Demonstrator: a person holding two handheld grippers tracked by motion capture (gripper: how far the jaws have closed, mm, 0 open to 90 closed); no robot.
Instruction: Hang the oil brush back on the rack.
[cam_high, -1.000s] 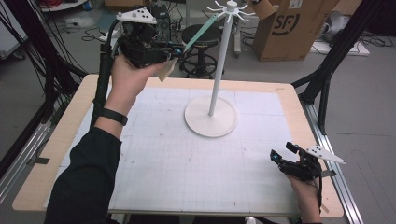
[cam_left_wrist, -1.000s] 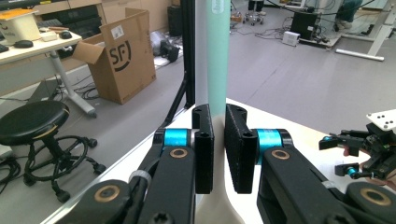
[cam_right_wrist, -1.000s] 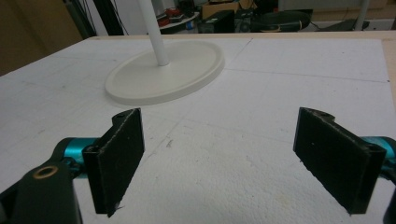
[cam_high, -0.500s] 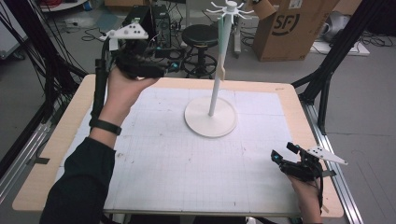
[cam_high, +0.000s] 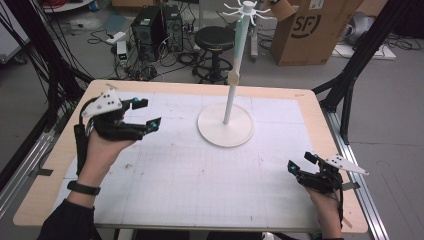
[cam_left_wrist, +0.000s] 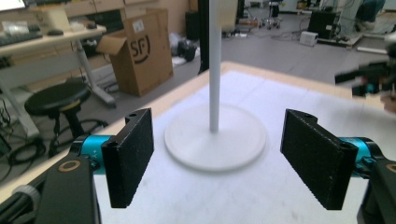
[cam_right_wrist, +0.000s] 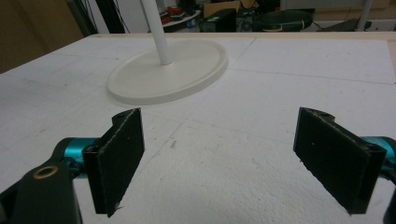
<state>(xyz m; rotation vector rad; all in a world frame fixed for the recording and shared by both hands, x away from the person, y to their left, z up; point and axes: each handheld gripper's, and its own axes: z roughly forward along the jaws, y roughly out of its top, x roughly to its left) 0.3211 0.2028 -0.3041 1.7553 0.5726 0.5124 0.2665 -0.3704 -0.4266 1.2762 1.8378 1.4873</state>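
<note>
A white stand rises from a round base (cam_high: 225, 131) at the table's middle back, its pole (cam_high: 231, 100) ending in a ring of hooks (cam_high: 247, 9). A pale green strap (cam_high: 240, 42) with a tan end hangs from the hooks along the pole. My left gripper (cam_high: 147, 114) hovers low over the left of the mat, left of the base and apart from it. Its jaws have just been opening and stand open with nothing between them (cam_left_wrist: 219, 158). My right gripper (cam_high: 301, 163) rests open at the front right, also holding nothing (cam_right_wrist: 219, 158).
A white gridded mat (cam_high: 200, 180) covers the wooden table (cam_high: 330, 150). Behind the table stand a cardboard box (cam_high: 310, 30), a black stool (cam_high: 215, 37) and computer towers (cam_high: 155, 27). Black frame legs (cam_high: 350, 85) flank the right side.
My left gripper let go of the green strap, which now hangs along the pole. The left hand dropped from high behind the table down to the mat, jaws opening. The right gripper stayed still.
</note>
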